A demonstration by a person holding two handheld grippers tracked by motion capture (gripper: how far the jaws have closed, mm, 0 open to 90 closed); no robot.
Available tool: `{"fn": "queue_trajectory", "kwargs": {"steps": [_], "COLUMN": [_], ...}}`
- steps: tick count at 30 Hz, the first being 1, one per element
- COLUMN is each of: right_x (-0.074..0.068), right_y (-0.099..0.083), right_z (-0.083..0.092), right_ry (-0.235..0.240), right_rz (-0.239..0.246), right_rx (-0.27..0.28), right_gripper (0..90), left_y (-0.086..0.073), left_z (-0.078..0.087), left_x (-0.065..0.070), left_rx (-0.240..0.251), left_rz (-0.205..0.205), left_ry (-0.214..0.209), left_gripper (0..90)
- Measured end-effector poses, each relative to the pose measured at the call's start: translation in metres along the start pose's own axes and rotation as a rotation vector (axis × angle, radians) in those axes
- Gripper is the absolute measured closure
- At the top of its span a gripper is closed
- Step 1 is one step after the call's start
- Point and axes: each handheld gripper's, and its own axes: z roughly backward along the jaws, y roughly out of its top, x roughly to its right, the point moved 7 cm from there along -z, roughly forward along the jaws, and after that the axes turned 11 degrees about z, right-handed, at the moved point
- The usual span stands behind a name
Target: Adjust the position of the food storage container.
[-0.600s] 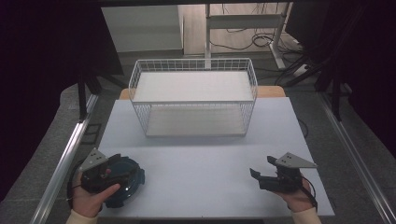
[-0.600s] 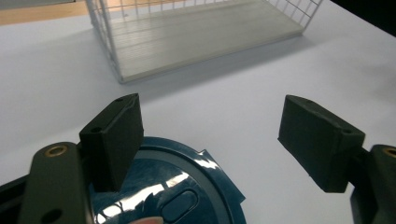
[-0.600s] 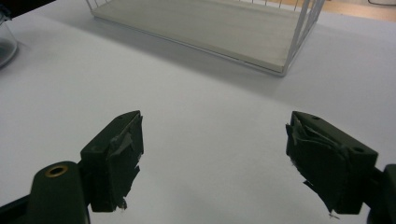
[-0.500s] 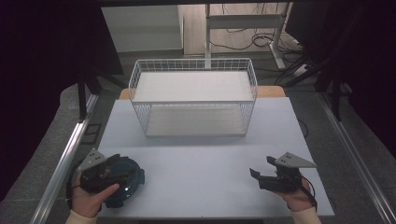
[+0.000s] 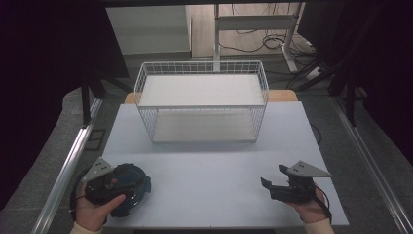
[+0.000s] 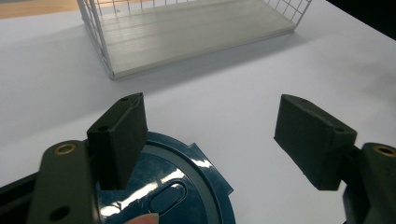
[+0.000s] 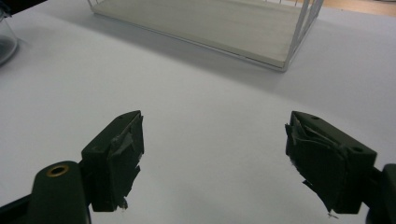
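Left gripper (image 5: 127, 181) held at table's 7 o'clock, jaws spread wide, nothing clamped. Round dark-blue glossy plastic lid (image 6: 187, 186) lying flat on white table (image 5: 209, 185) directly beneath left gripper (image 6: 224, 140), under its left jaw, right jaw clear over bare surface. Right gripper (image 5: 273, 180) held at 5 o'clock, jaws likewise wide and empty (image 7: 215, 158), well apart from lid. White wire basket (image 5: 202, 105) with pale board floor standing at 12 o'clock.
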Motion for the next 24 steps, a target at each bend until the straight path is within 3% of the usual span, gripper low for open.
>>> {"fn": "queue_trajectory", "kwargs": {"steps": [13,15,18,24], "right_x": [0.008,0.009,0.011,0.011], "right_y": [-0.010,-0.011,-0.012,-0.013], "right_z": [0.007,0.009,0.009,0.004], "right_ry": [-0.039,-0.042,-0.043,-0.025], "right_rz": [-0.036,-0.042,-0.046,-0.048], "right_rx": [-0.014,-0.015,-0.016,-0.031], "right_gripper": [21.0,21.3,21.3,21.4], "left_y": [0.002,0.003,0.003,0.005], "left_z": [-0.012,-0.010,-0.007,0.010], "left_x": [-0.003,-0.006,-0.010,-0.024], "left_rx": [-0.022,-0.019,-0.020,0.000], "left_rz": [-0.010,-0.026,-0.026,0.002], "left_ry": [-0.019,0.008,0.014,0.054], "left_gripper": [31.7,34.7,37.5,43.8]}}
